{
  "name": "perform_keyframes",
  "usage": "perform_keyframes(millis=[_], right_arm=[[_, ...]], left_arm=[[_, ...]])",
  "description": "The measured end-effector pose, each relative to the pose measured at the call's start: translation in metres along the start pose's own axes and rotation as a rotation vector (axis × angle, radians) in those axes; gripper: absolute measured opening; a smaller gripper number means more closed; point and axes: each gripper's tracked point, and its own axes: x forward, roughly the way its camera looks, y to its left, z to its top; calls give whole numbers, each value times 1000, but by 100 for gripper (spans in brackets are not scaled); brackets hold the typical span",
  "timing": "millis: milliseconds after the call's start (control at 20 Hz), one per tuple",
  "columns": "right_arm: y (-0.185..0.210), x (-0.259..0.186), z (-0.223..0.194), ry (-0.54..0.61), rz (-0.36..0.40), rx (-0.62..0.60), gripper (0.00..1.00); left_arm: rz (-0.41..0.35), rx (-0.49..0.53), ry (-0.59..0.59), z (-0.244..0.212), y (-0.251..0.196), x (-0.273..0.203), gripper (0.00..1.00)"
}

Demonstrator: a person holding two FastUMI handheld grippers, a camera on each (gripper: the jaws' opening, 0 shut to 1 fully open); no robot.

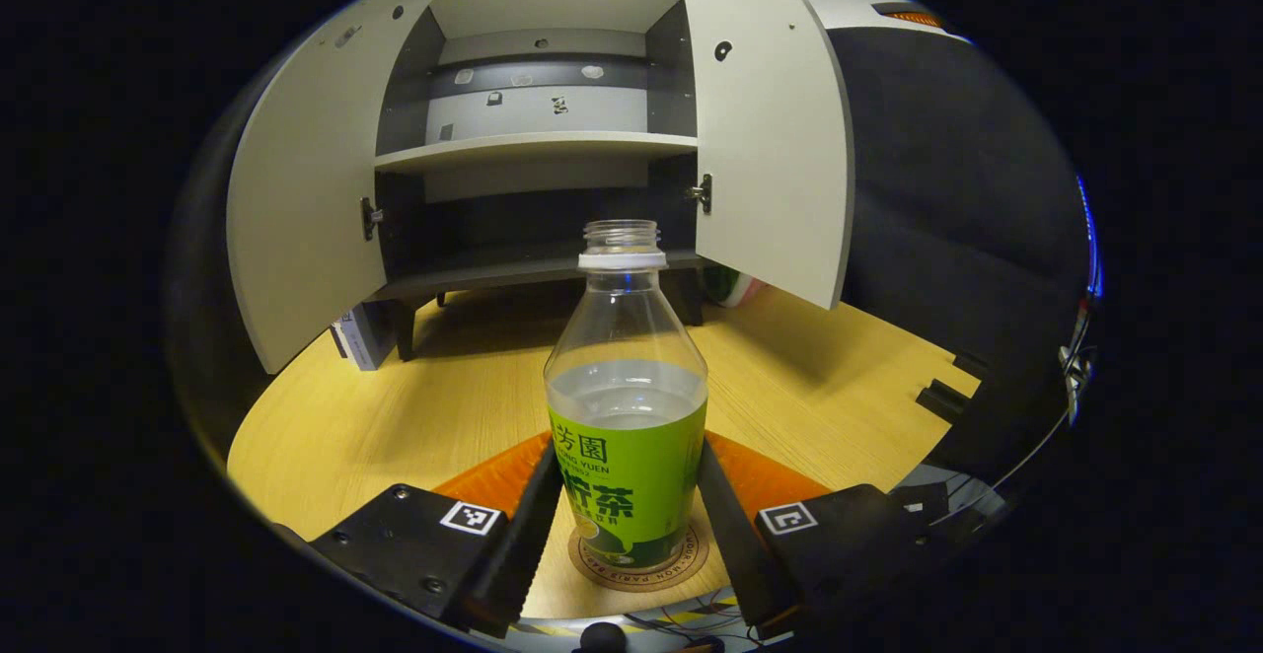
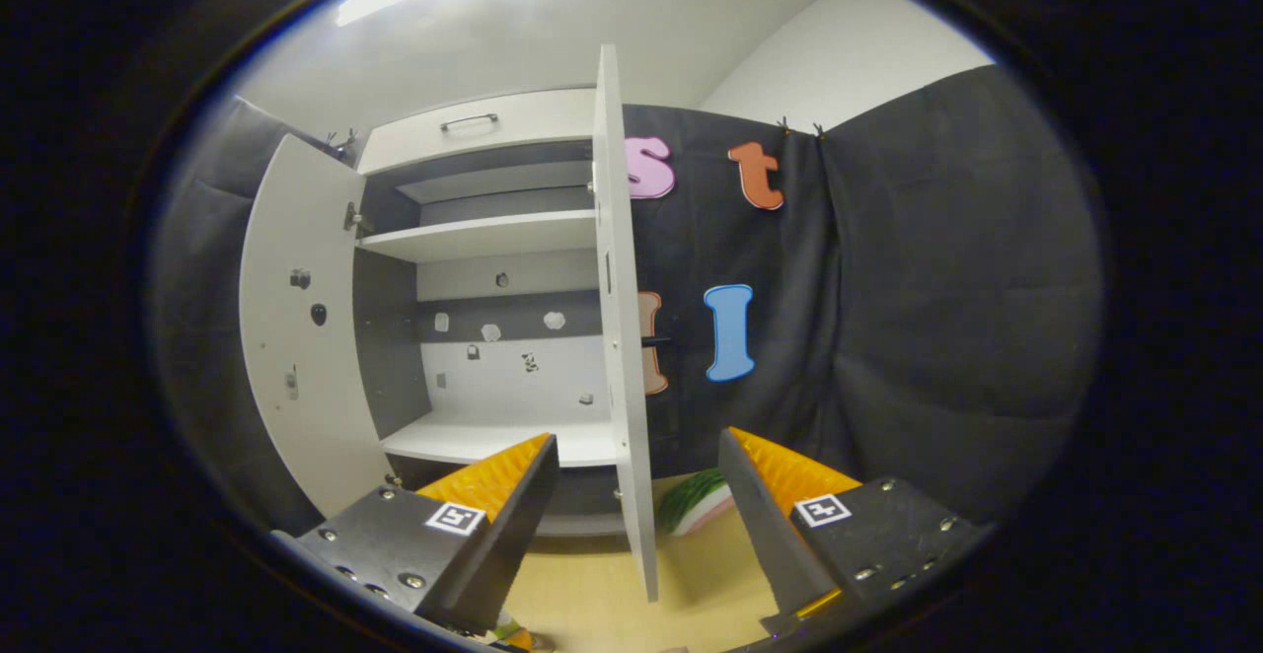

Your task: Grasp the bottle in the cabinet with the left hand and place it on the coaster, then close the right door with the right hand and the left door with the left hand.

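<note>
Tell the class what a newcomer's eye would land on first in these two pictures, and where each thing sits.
In the left gripper view, the green-labelled bottle stands uncapped on the round coaster, between the fingers of the left gripper. Behind it on the wooden table the cabinet gapes with both doors swung wide. In the right gripper view, the right door stands edge-on just beyond the open right gripper.

You are in a staged recording booth, not a lived-in home: black cloth (image 2: 937, 288) drapes the walls behind a white two-door cabinet with bare shelves (image 1: 538, 145), which stands on a pale wooden surface (image 1: 395, 416) under a plain white ceiling (image 2: 612, 12).
</note>
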Motion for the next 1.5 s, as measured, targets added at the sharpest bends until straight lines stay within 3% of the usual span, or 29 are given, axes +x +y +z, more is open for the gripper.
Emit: perform_keyframes(millis=[250,750,950,1150,1500], right_arm=[[-6,-2,-7,16,-10,-25,98],[-17,-12,-13,16,-9,-10,98],[-21,-14,-15,18,-5,-11,98],[-24,-15,-14,15,2,6,98],[-55,-16,-5,-7,-36,12,98]], left_arm=[[-6,40,-43,0,-5,-5,81],[2,43,-4,-8,0,-24,84],[-11,78,-70,21,-6,-34,84],[7,101,-98,44,-3,-41,94],[-32,125,-169,104,-3,-63,94]])
